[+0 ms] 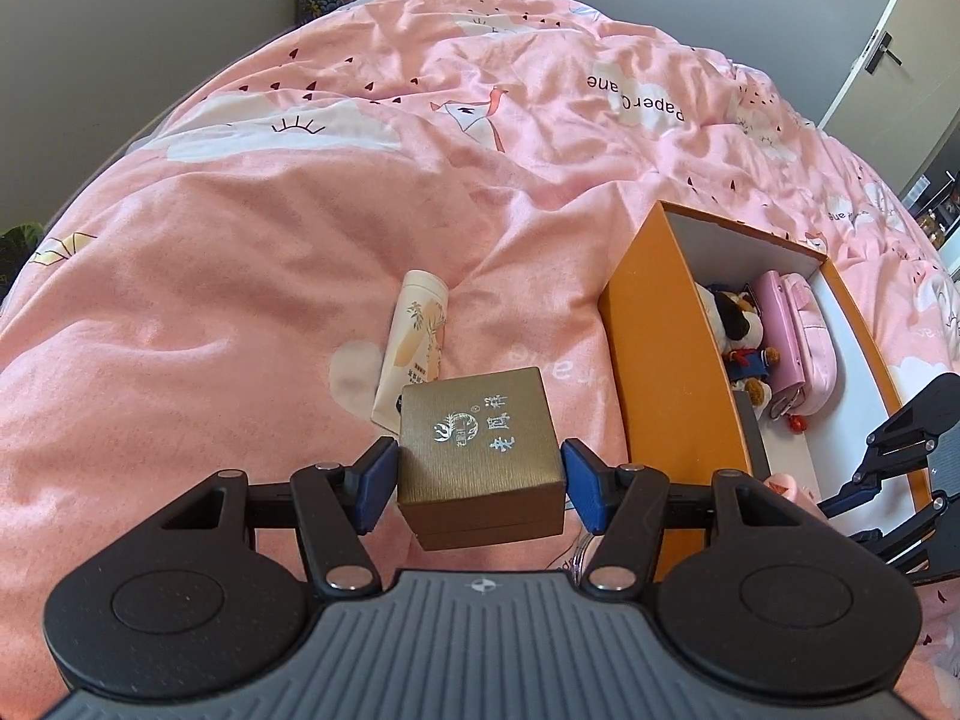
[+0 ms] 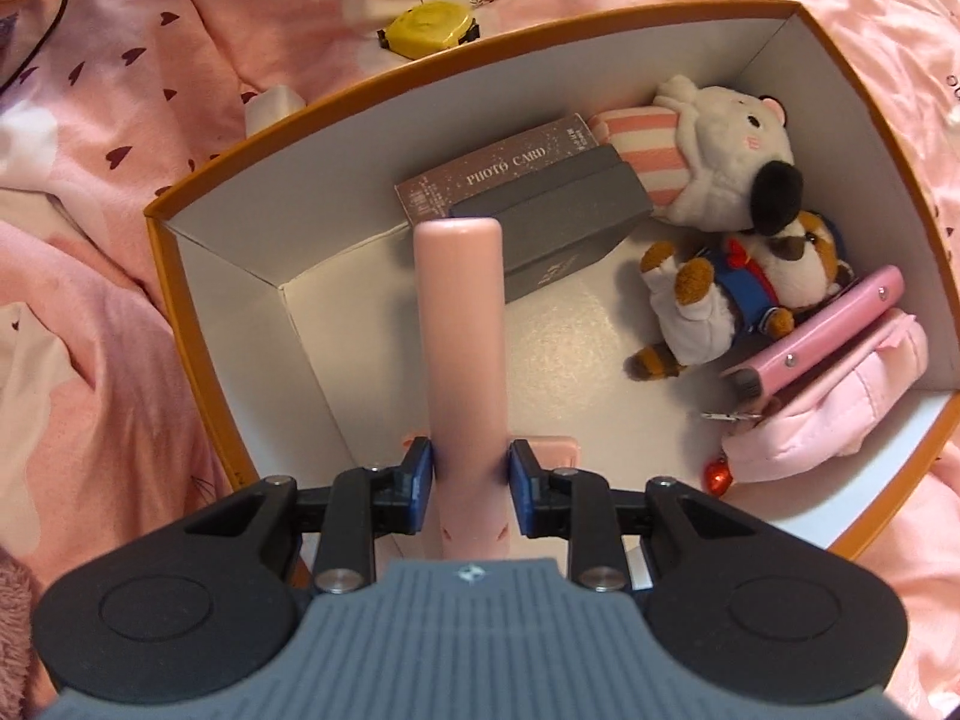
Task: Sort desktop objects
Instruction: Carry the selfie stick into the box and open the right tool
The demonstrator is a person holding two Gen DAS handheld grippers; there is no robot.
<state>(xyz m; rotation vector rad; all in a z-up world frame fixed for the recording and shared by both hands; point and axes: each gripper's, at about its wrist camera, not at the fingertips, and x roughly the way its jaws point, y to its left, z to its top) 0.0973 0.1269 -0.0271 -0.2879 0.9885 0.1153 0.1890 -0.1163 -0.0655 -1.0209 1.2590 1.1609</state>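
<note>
While lifted clear of the pink bedspread (image 1: 240,300), pinched from both sides by the left gripper (image 1: 480,474): small brown box (image 1: 480,444).
- Squarish, brushed bronze-brown finish, silver emblem and silver characters on the lid, seam line near the bottom edge.
- Blue pads flat against its left and right faces, jaws spread wide around it. Box tilted slightly, near corner lowest.
- Just beyond it on the bedspread: cream lotion tube (image 1: 420,330) with a leaf print, lying lengthwise, near end hidden behind the brown box.
- To the right: open orange carton (image 1: 660,360), white inside, standing on the bed. Brown box outside it, left of its near wall.

Right gripper (image 2: 470,468), aimed straight down into the carton:
- Between the pads, a long pale pink stick-shaped item (image 2: 459,312), smooth, rounded far tip, flat pink piece across its base at the pads.
- Pads close on either side of it; cannot tell whether pressing or just loose.
- Tip over the left part of the white floor, in front of the grey box.

Already in the carton:
- Far left: brown "PHOTO CARD" box (image 2: 498,171), dark grey box (image 2: 564,210) leaning against it.
- Far right: white plush (image 2: 720,144) with pink-striped body.
- Below that: brown-and-white plush (image 2: 708,294) in blue clothes.
- Right wall: pink hard case (image 2: 828,324) on a pink pouch (image 2: 840,402), red charm (image 2: 717,477) at its near end.

Outside, beyond the far wall: yellow tape measure (image 2: 429,30) on the bedspread.
</note>
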